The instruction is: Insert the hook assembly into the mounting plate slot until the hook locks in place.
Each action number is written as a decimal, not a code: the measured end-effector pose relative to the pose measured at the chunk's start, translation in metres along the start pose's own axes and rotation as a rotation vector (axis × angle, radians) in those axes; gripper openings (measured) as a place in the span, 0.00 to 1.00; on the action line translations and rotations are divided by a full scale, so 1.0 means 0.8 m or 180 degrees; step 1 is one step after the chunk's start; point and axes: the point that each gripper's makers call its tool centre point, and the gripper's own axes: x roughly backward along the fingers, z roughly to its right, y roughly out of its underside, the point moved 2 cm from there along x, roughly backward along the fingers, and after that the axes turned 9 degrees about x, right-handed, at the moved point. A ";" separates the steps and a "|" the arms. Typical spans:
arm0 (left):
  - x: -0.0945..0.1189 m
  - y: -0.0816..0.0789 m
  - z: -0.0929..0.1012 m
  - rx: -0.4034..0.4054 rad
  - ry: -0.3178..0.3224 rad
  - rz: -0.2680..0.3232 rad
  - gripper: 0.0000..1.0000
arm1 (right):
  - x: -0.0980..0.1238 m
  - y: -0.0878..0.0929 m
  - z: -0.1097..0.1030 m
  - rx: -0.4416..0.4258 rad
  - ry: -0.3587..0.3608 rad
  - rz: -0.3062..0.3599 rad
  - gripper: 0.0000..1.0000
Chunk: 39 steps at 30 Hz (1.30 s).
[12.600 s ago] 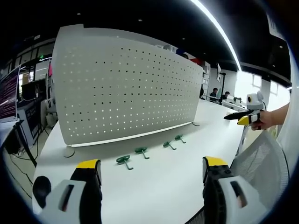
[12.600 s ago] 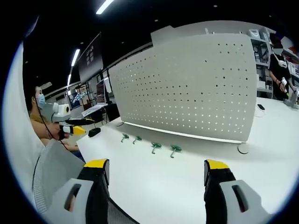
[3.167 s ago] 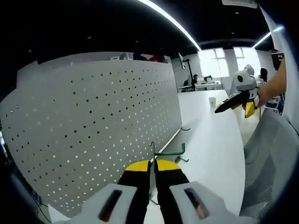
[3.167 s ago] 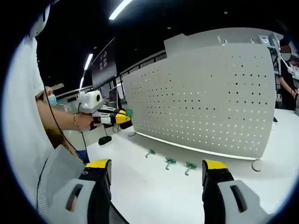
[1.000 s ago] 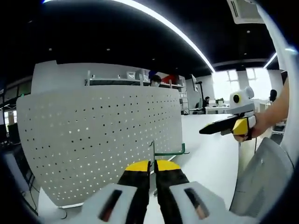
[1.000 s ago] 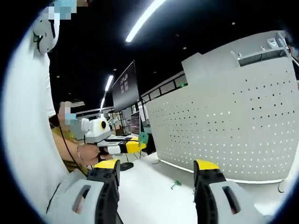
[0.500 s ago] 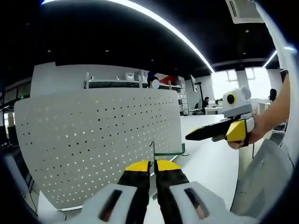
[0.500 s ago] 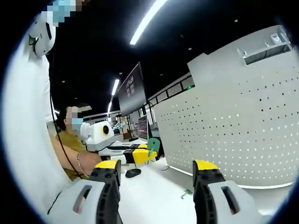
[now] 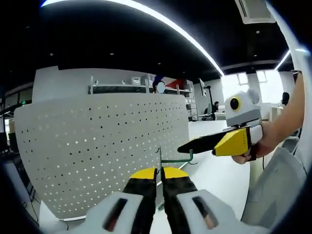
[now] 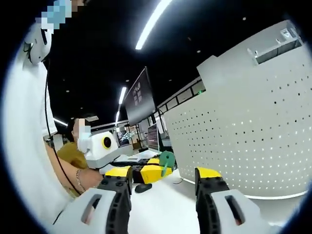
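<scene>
Two grippers raised before a white pegboard (image 9: pixel 102 151). Left gripper (image 9: pixel 159 176) pinched tight on a green hook (image 9: pixel 176 158), held in the air near the pegboard's face. Right gripper (image 10: pixel 163 176) wide apart, empty, reaching in just beside the hook.

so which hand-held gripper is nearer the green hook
Left. The left hand-held gripper is shut on the green hook. The right hand-held gripper reaches in beside it, its tip close to the hook's end, jaws open.
</scene>
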 end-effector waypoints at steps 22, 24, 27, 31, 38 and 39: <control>-0.004 -0.001 0.002 0.0061 -0.0044 0.0020 0.03 | -0.027 0.006 0.001 0.0098 0.0150 -0.0137 0.08; -0.004 -0.001 0.003 0.0072 -0.0047 0.0026 0.03 | -0.028 0.006 0.001 0.0118 0.0164 -0.0146 0.07; -0.004 -0.001 0.004 0.0076 -0.0047 0.0033 0.03 | -0.029 0.009 0.002 0.0149 0.0181 -0.0172 0.05; -0.004 -0.002 0.005 0.0088 -0.0053 0.0042 0.03 | -0.029 0.007 0.005 0.0136 0.0231 -0.0148 0.03; -0.004 -0.001 0.005 0.0148 -0.0076 0.0044 0.03 | -0.032 0.008 0.005 0.0155 0.0289 -0.0147 0.02; -0.004 -0.001 0.005 0.0161 -0.0076 0.0045 0.03 | -0.032 0.008 0.006 0.0158 0.0300 -0.0143 0.02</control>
